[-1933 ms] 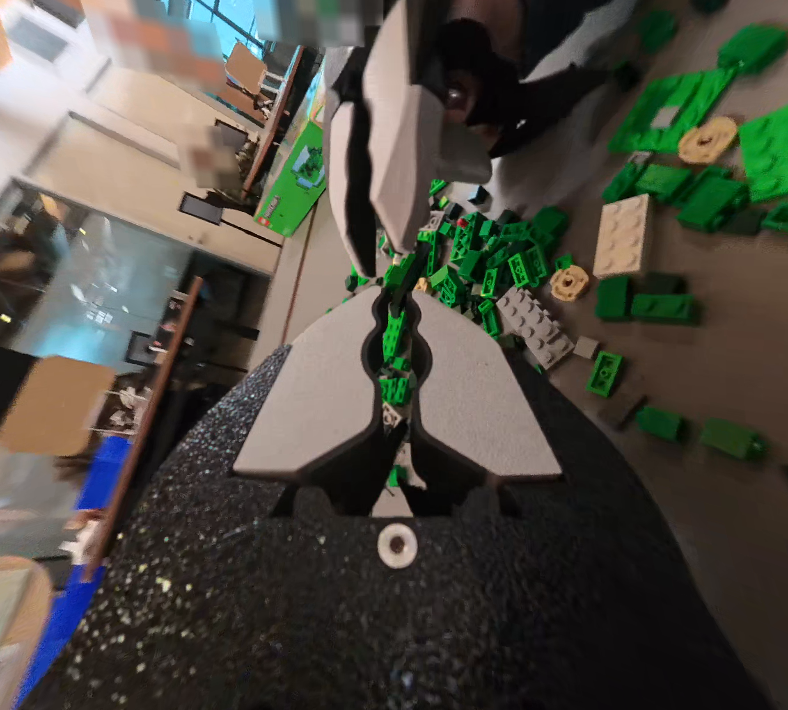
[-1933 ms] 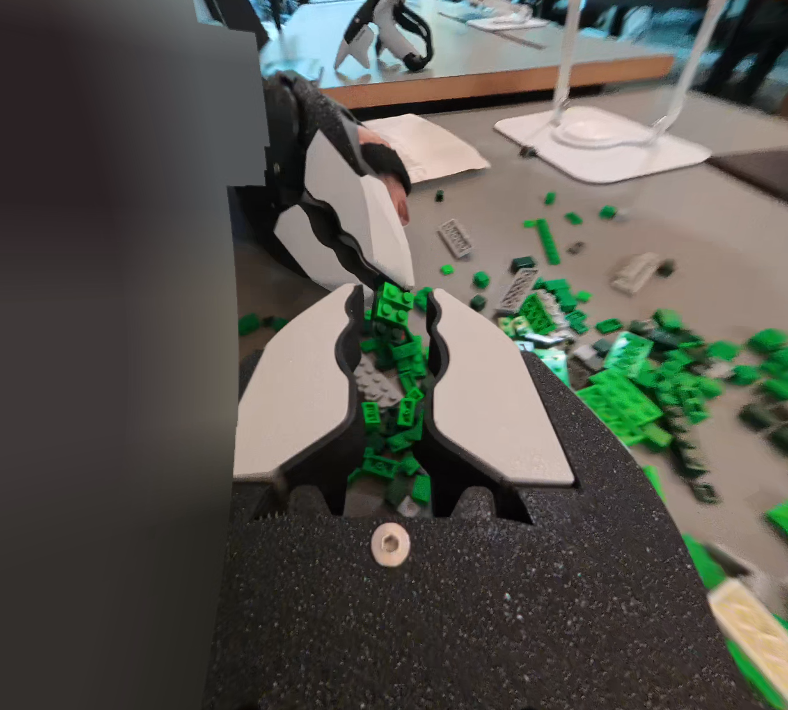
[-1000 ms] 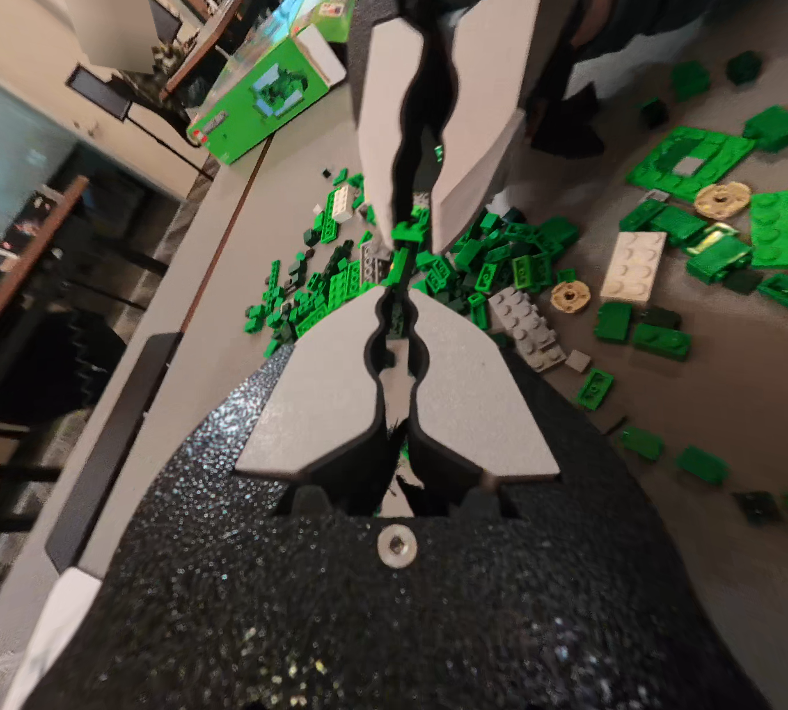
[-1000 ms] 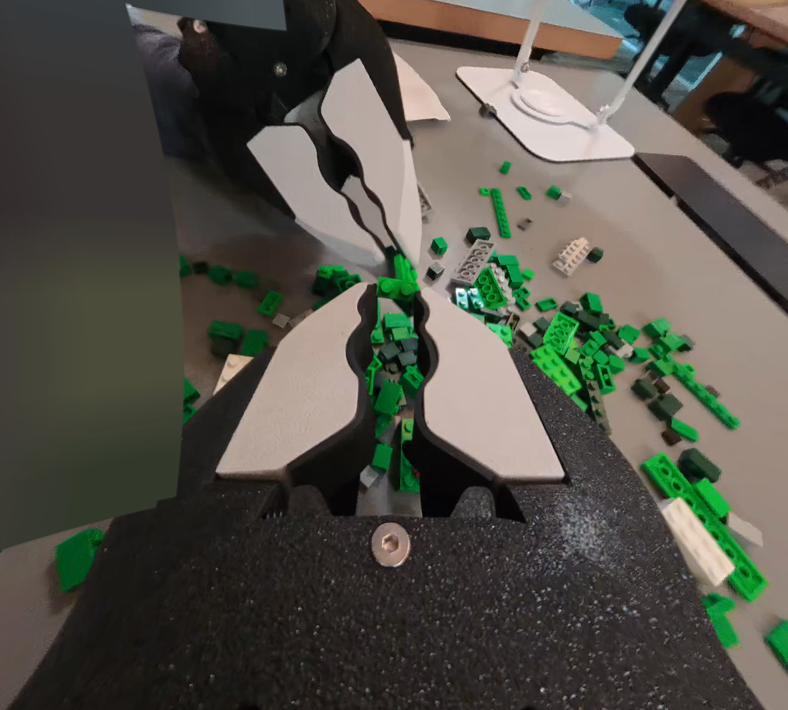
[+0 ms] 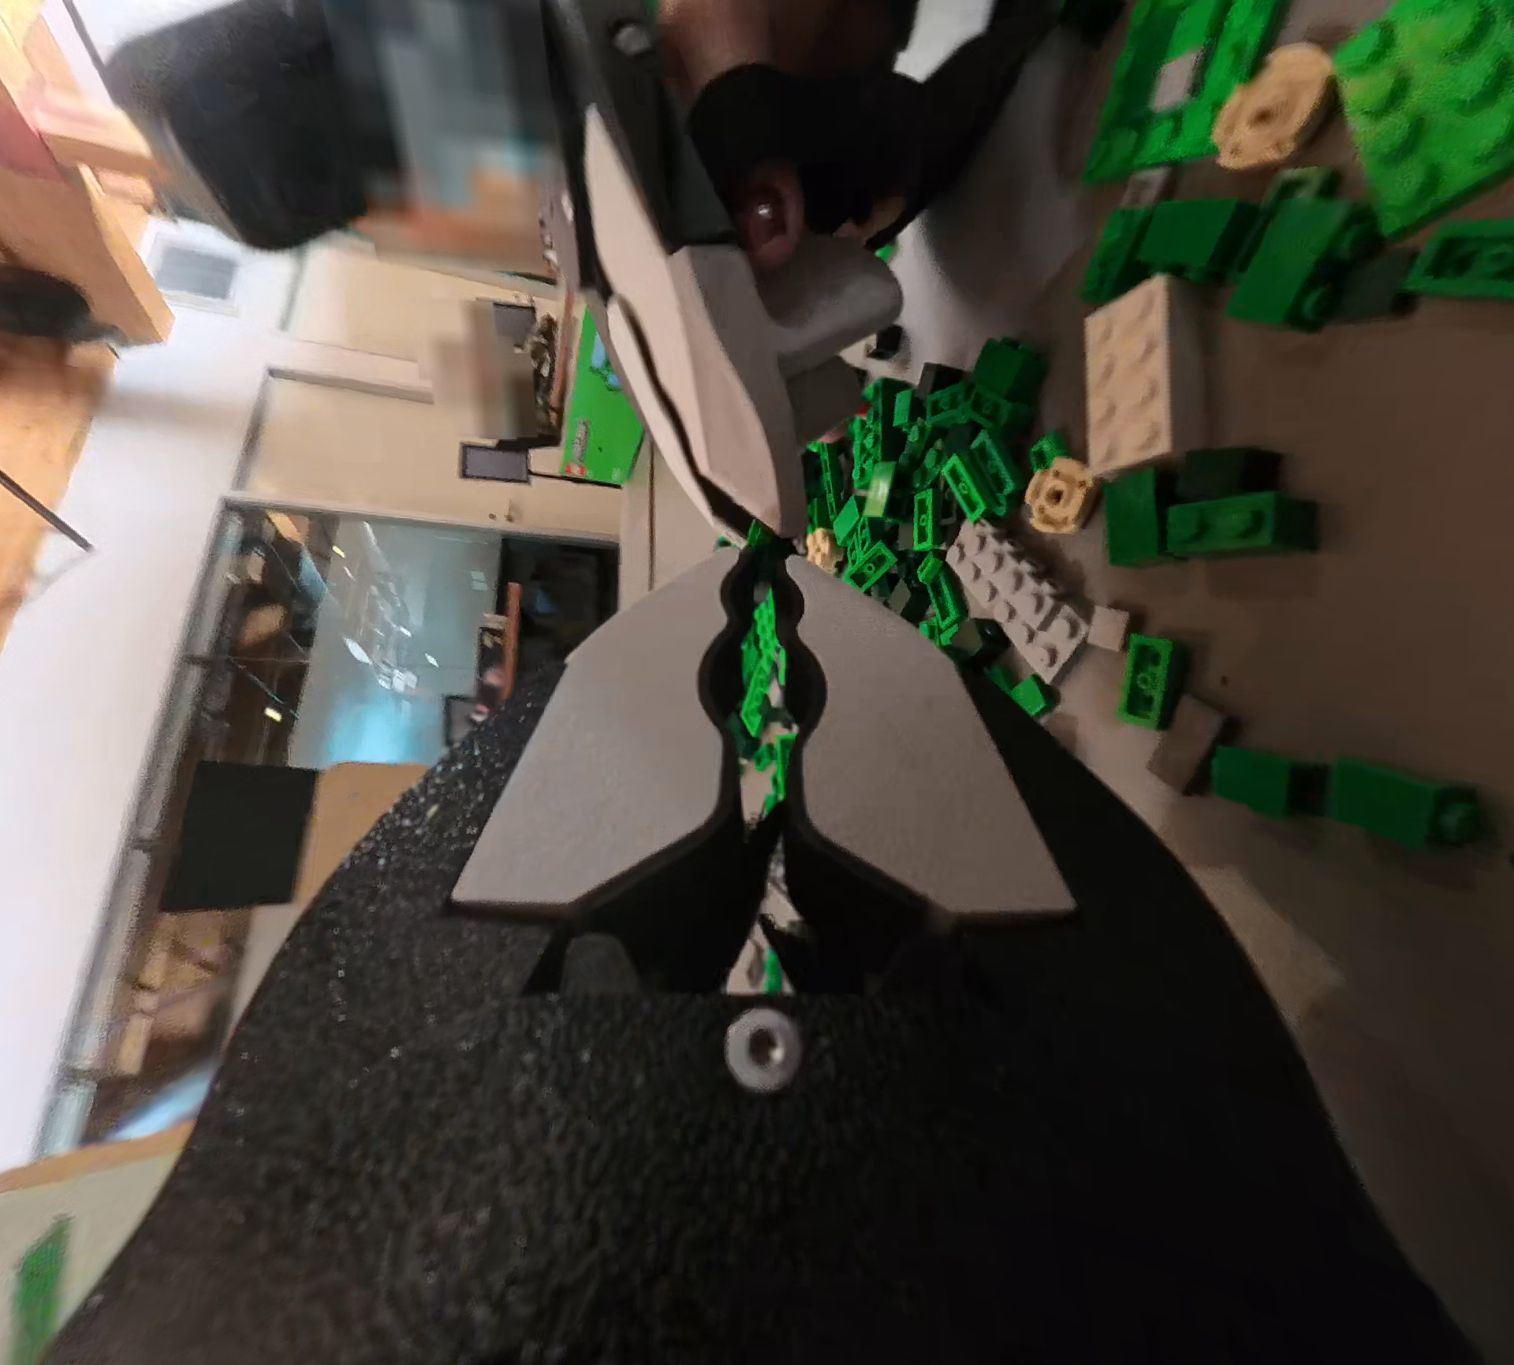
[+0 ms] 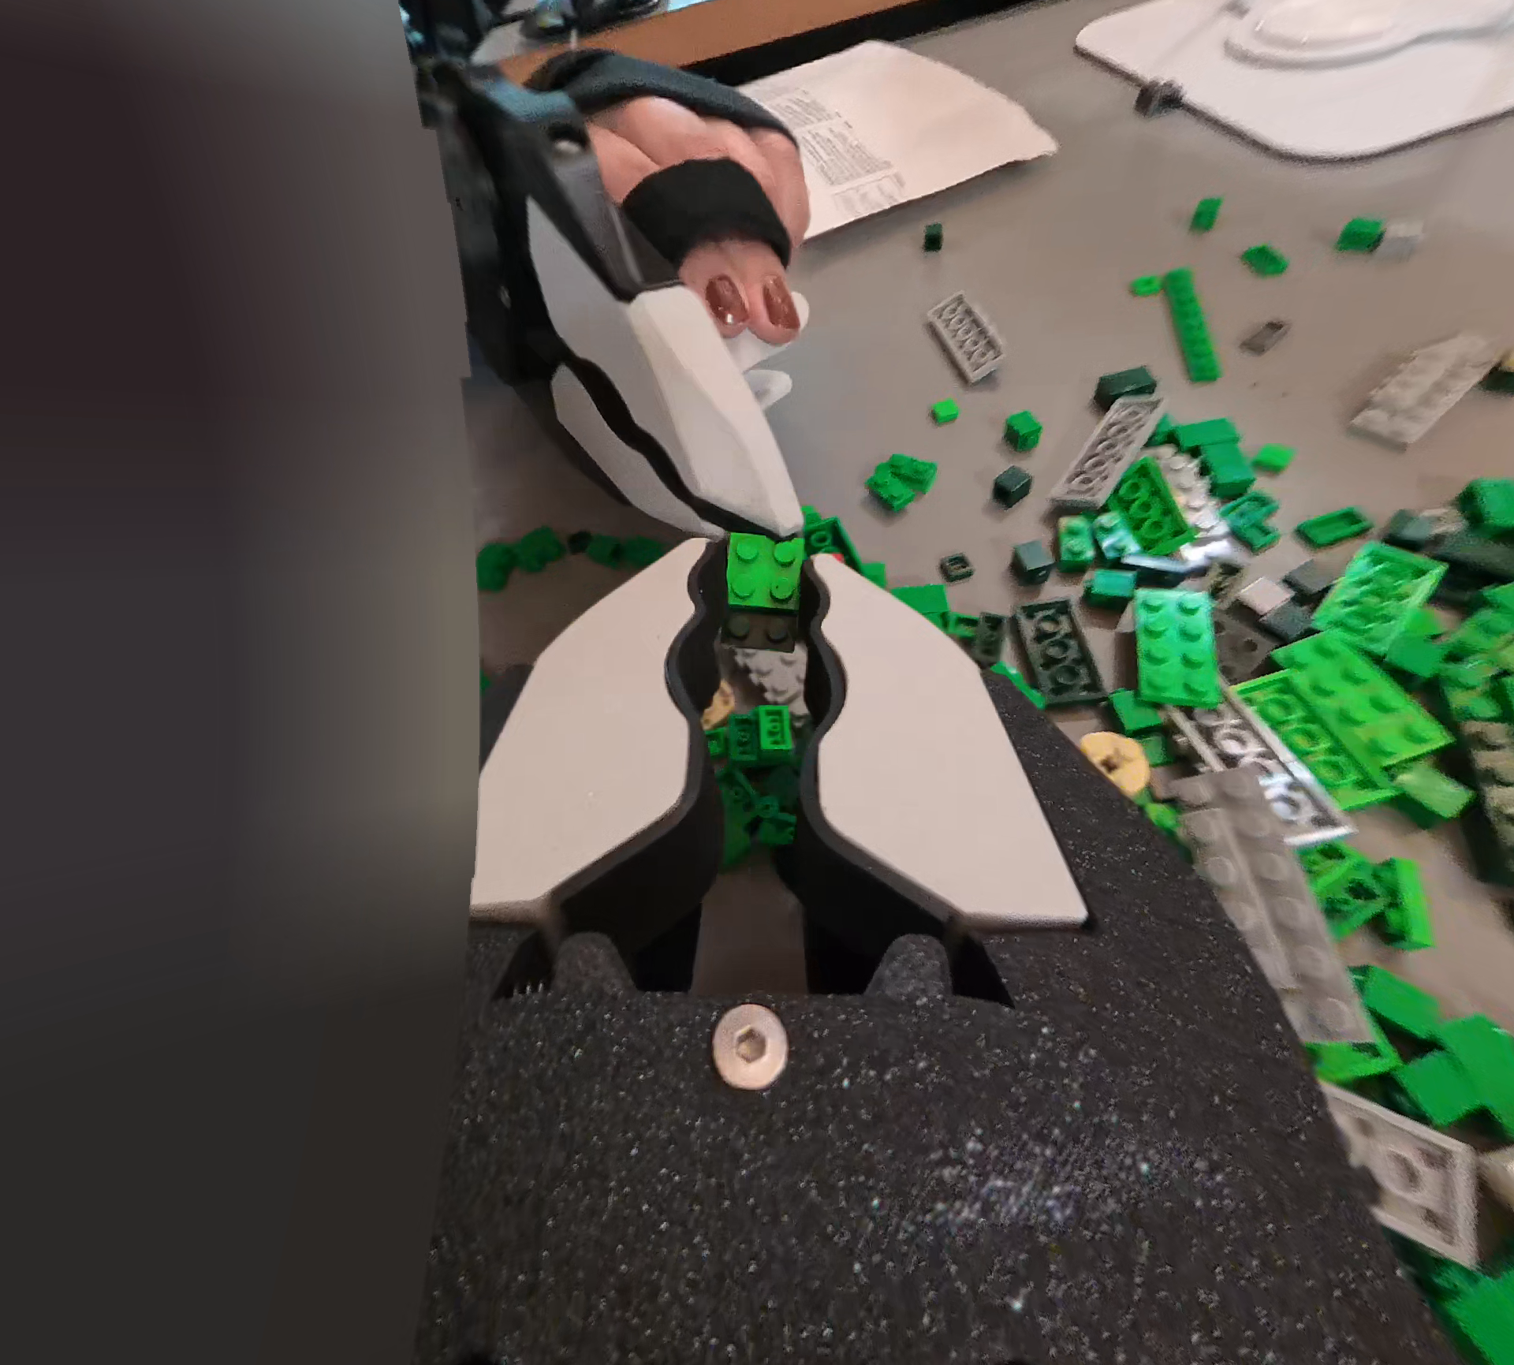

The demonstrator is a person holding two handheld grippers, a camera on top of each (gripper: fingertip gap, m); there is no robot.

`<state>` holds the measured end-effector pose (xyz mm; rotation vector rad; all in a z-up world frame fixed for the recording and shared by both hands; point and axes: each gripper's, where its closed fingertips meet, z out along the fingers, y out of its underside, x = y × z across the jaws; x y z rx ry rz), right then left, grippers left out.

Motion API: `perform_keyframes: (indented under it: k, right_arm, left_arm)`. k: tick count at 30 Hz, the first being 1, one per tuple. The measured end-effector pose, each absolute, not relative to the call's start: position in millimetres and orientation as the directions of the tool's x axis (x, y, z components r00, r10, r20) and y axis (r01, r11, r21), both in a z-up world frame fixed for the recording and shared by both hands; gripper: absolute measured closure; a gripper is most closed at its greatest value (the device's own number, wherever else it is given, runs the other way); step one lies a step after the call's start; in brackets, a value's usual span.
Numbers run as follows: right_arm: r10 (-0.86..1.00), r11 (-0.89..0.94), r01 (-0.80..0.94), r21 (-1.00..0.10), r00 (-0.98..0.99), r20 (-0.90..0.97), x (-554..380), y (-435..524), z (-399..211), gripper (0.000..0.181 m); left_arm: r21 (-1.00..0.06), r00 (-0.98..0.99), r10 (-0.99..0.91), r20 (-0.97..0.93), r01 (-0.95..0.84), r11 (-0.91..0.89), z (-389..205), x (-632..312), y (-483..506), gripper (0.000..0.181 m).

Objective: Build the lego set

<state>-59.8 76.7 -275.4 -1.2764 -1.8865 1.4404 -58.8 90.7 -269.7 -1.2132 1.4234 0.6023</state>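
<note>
In the right wrist view my right gripper point(image 6: 766, 565) is shut on a bright green 2x2 plate point(image 6: 766, 572). A dark green piece point(image 6: 758, 629) sits just under the plate, between the fingers. My left gripper point(image 6: 766, 527) comes in from the upper left, nearly shut, and its tips touch the plate's far edge. In the left wrist view my left gripper point(image 5: 762, 562) pinches a thin green piece point(image 5: 762, 637) seen edge-on. The right gripper point(image 5: 766, 527) meets it tip to tip from above. Both are held above the table. The joint itself is hidden.
Loose green bricks point(image 6: 1229, 629) cover the grey table point(image 6: 1065, 277) on the right. A tan plate point(image 5: 1143, 375), a grey plate point(image 5: 1020, 605) and green baseplates point(image 5: 1180, 56) lie nearby. A paper sheet point(image 6: 885, 129) and a white stand base point(image 6: 1311, 47) sit farther back.
Both grippers have rolled and tilted together since a second ago and stay tip to tip. The green plate now faces the right wrist camera flat instead of edge-on.
</note>
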Motion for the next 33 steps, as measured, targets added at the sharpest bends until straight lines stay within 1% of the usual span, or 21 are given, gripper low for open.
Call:
perform_keyframes:
  k: [1,3,5,6,8,10,12,14,16,18,21,24,26,29,33]
  right_arm:
    - [0.876,0.054,0.376,-0.925,-0.463,-0.137,-62,79,-273,0.164]
    - [0.905,0.132,0.345,-0.929,-0.424,-0.029,-66,84,-272,0.164]
    - [0.919,0.285,0.324,-0.902,-0.361,0.161,-69,95,-273,0.164]
    - [0.910,0.351,0.324,-0.879,-0.337,0.239,-69,99,-274,0.164]
    - [0.910,0.375,0.316,-0.872,-0.306,0.280,-69,102,-272,0.164]
    - [0.929,0.336,0.351,-0.874,-0.273,0.248,-69,112,-276,0.164]
    - [0.947,0.301,0.404,-0.864,-0.237,0.219,-66,124,-282,0.164]
    - [0.958,0.271,0.464,-0.844,-0.215,0.189,-62,132,-290,0.164]
    - [0.964,0.255,0.506,-0.824,-0.200,0.175,-61,136,-297,0.153]
    - [0.962,0.266,0.529,-0.806,-0.198,0.188,-61,137,-302,0.146]
    - [0.955,0.287,0.516,-0.807,-0.225,0.196,-63,131,-303,0.147]
    - [0.930,0.301,0.470,-0.830,-0.337,0.146,-64,107,-300,0.149]
    - [0.905,0.322,0.466,-0.824,-0.406,0.125,-65,91,-302,0.150]
    - [0.882,0.368,0.468,-0.803,-0.450,0.142,-73,79,-302,0.152]
    - [0.866,0.416,0.513,-0.751,-0.477,0.154,-86,72,-308,0.154]
  left_arm:
    - [-0.325,0.202,-0.370,-0.907,-0.893,0.310,-268,-61,93,0.176]
    - [-0.459,0.320,-0.447,-0.835,-0.854,0.246,-266,-65,96,0.176]
    - [-0.525,0.388,-0.524,-0.758,-0.840,0.138,-277,-73,100,0.177]
    - [-0.576,0.433,-0.548,-0.716,-0.810,0.113,-279,-74,101,0.177]
    - [-0.660,0.526,-0.569,-0.632,-0.750,0.039,-279,-81,106,0.177]
    - [-0.708,0.613,-0.532,-0.584,-0.706,-0.035,-280,-96,114,0.177]
    - [-0.698,0.655,-0.465,-0.595,-0.708,-0.104,-284,-118,120,0.177]
    - [-0.705,0.689,-0.452,-0.566,-0.689,-0.168,-288,-128,123,0.177]
    - [-0.728,0.736,-0.438,-0.516,-0.646,-0.228,-291,-135,124,0.176]
    - [-0.744,0.767,-0.430,-0.477,-0.613,-0.267,-292,-141,125,0.176]
    - [-0.778,0.809,-0.446,-0.382,-0.542,-0.317,-296,-145,124,0.162]
    - [-0.810,0.832,-0.471,-0.294,-0.478,-0.338,-296,-143,124,0.140]
    - [-0.824,0.844,-0.456,-0.283,-0.457,-0.334,-293,-145,126,0.134]
    - [-0.845,0.850,-0.437,-0.295,-0.446,-0.296,-288,-149,127,0.139]
    - [-0.866,0.850,-0.394,-0.351,-0.455,-0.210,-278,-154,128,0.148]
